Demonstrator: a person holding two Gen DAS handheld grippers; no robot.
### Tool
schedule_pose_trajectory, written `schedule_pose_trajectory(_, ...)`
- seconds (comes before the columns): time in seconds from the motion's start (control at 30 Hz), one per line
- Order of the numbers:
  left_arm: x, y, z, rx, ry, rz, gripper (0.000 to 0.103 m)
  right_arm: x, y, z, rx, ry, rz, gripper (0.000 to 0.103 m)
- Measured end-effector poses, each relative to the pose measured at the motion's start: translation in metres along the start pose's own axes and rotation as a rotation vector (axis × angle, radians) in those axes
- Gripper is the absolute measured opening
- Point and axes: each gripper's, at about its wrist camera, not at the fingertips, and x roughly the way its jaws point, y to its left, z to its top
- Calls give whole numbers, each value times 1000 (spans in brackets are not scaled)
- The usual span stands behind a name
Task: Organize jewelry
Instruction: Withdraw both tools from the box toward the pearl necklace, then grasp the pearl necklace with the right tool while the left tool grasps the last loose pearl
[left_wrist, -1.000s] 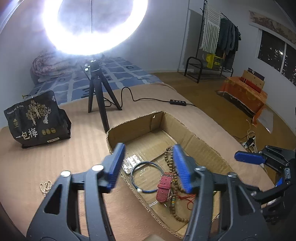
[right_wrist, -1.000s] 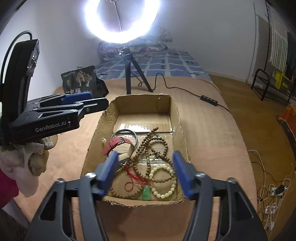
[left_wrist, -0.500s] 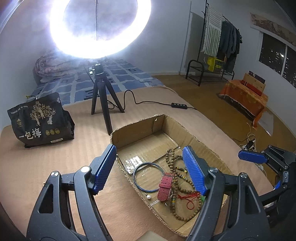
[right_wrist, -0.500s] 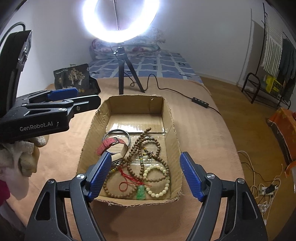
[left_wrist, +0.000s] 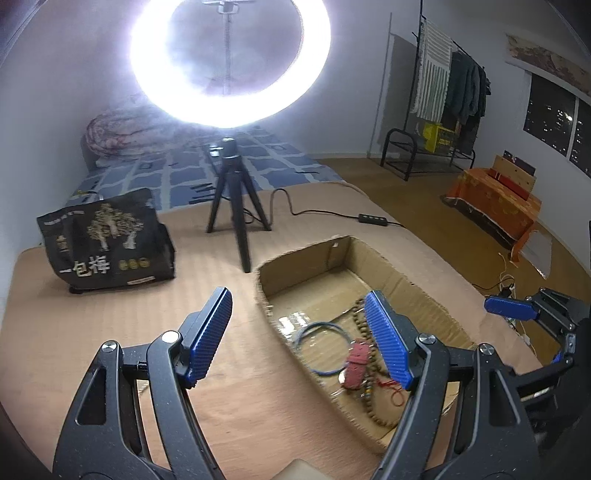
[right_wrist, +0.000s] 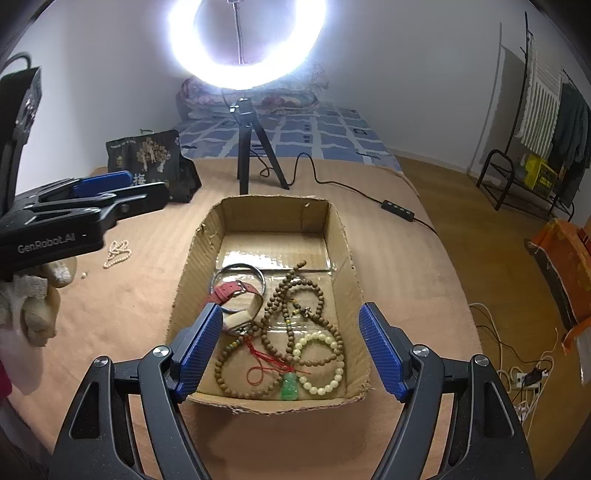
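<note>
An open cardboard box (right_wrist: 343, 236) sits on the tan table. In it lie a metal bangle (right_wrist: 240, 267), a red-strap watch (right_wrist: 231, 291), brown wooden bead strings (right_wrist: 295, 291), a pale bead bracelet (right_wrist: 321, 362) and a green pendant on red cord (right_wrist: 289, 386). A pearl necklace (right_wrist: 117, 253) lies on the table left of the box. My right gripper (right_wrist: 290, 350) is open and empty above the box's near end. My left gripper (left_wrist: 299, 332) is open and empty above the box's left wall (left_wrist: 295, 343); it also shows in the right wrist view (right_wrist: 99, 192). In the left wrist view the bangle (left_wrist: 321, 347) looks blue.
A ring light on a black tripod (right_wrist: 247, 147) stands behind the box, its cable and switch (right_wrist: 399, 208) running right. A black printed bag (left_wrist: 103, 243) stands at the back left. A bed lies behind the table; floor, clothes rack and cables lie to the right.
Both grippers have opened wider and pulled back and up from the box. The left gripper has swung left, so the pearl necklace now shows on the table in the right wrist view.
</note>
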Motion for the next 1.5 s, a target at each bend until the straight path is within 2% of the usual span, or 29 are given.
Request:
schedule_pose_trajectory(0.43,-44,92,-17,-51,-10,103,77,8,39,19,-53,-19,72,76)
schedule_pose_trajectory(0.77,-73,163,-46,-113,12,184,76,28,84,43,-74,-3,264,76)
schedule_pose_trajectory(0.9,-76,184,-60,-145,36,197,65,39,101,51,-70,19,312,76)
schedule_pose_trajectory(1.0,-77,193,-70,-159,51,196,63,51,118,58,-90,37,319,76)
schedule_pose_trajectory(1.23,-66,205,-97,-156,108,170,42,80,151,69,-105,101,351,76)
schedule_pose_trajectory(1.5,-47,206,-120,-133,166,117,36,123,187,78,-99,178,388,76)
